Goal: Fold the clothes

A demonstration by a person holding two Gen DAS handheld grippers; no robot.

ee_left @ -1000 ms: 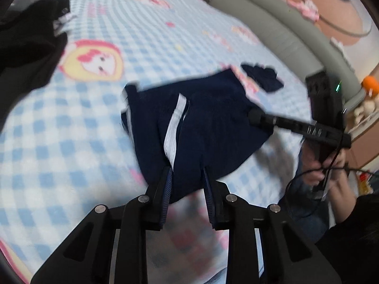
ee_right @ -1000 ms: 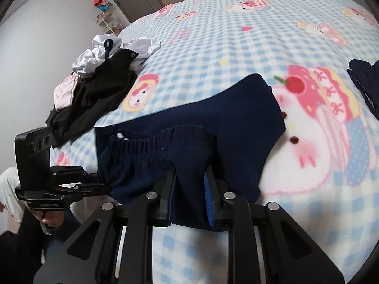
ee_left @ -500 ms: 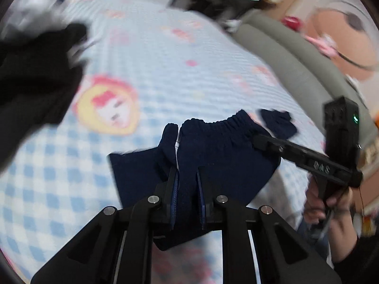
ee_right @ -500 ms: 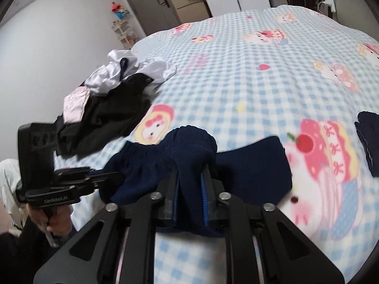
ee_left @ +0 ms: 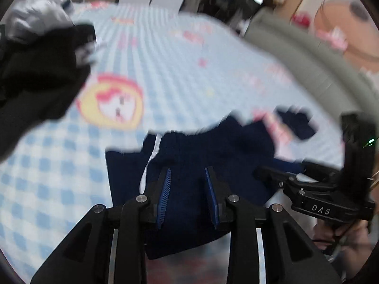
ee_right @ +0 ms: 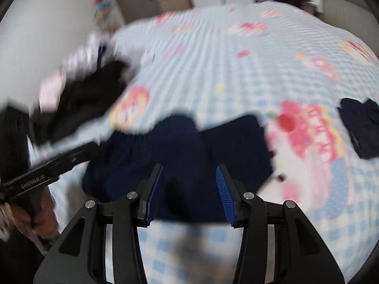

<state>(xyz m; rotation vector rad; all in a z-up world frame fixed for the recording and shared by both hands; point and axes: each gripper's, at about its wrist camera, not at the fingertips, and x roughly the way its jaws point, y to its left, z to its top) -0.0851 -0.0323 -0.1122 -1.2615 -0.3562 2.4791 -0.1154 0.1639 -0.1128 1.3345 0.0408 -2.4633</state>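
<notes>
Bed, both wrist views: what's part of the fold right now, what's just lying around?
In the job:
- navy shorts, white side stripe, lying on the bed
- left gripper, open
- right gripper, open

Lying about:
- black garment
- white garment
- small navy item
- checked bedsheet

- Two tongs of mine: the left tongs and the right tongs.
- One pair of navy shorts lying on the bed.
- One smaller navy piece apart on the bed.
- One heap of dark and pale clothes; the blur hides how many garments, perhaps three or more.
- One bed with a checked blue sheet.
</notes>
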